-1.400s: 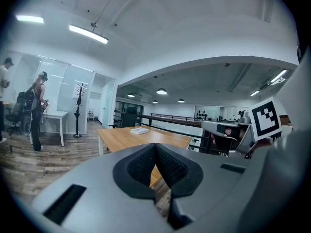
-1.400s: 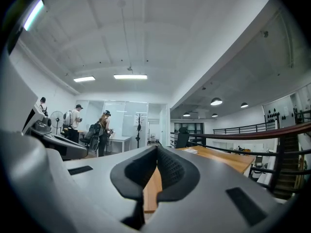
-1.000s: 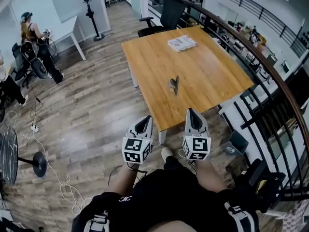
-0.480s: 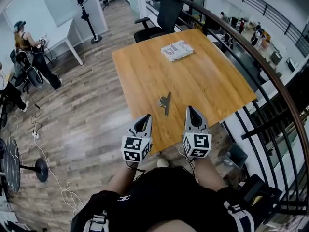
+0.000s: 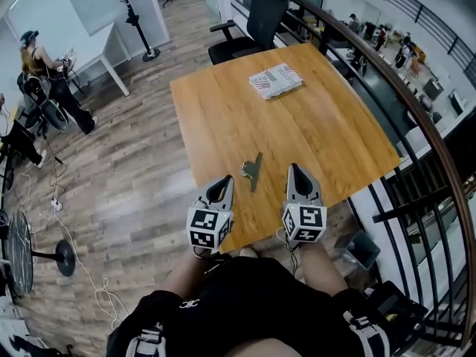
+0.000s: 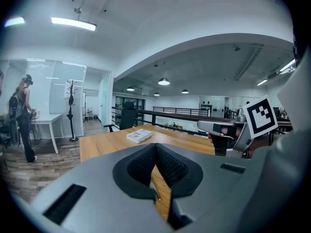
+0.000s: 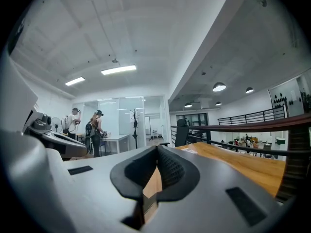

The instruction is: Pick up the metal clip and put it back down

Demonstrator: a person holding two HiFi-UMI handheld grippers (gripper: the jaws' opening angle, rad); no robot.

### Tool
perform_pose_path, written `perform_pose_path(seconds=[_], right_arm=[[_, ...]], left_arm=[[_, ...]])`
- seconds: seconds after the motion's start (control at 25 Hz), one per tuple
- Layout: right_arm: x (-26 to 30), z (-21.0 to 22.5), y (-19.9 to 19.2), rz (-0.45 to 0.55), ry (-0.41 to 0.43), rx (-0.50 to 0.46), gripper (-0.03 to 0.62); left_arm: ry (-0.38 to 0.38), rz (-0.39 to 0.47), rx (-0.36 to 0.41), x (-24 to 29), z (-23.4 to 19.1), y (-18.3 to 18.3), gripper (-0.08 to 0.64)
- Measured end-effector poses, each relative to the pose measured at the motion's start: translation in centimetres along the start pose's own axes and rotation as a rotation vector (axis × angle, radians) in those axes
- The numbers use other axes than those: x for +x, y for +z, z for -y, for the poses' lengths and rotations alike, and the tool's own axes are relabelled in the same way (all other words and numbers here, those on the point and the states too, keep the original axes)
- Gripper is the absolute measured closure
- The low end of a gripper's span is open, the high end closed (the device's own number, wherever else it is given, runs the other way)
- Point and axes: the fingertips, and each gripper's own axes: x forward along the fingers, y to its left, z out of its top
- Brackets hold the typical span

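Head view: over the last second the person has stepped up to the bench, so its near edge now runs right under the two tools instead of lying ahead of them. The metal clip has not shifted on the wood. It lies flat near that near edge, a little ahead of the left tool and the right tool and between their lines, touching neither. A stack of printed paper sits well apart at the far side.

Left gripper view: the two dark pads meet at their tips, so this tool is closed with nothing gripped. Through the slot beneath them a sliver of bench shows, with a small glint that may be the clip, though it is too small to be sure. The other tool shows off to the right.

Right gripper view: its pads also meet, closed on nothing, and only bare wood shows below.

Judgement: the walk-up looks finished and the clip is now within reach, but the pick has not begun. Whichever tool takes it must first open its jaws, then drop low, since the clip lies thin and flat on the wood
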Motion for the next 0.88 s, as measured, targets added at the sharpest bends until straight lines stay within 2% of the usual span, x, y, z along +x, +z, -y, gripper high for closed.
perform_pose_path(seconds=[0.24,0.4,0.88], right_arm=[[1.9,-0.3,-0.9,-0.018,-0.019,0.002,0.577],[3.1,-0.9,-1.2,-0.031,-0.061,0.005,0.577],[6.5,-5.1,-3.6,-0.1,-0.144,-0.049,0.575]], left_arm=[[-0.031,-0.019,-0.003,1.8,-1.6,-0.7,0.548],[-0.069,-0.034,-0.007,2.6,-3.3,-1.1,0.548],[-0.159,-0.04,-0.026,4.5,-9.1,-1.4,0.548]])
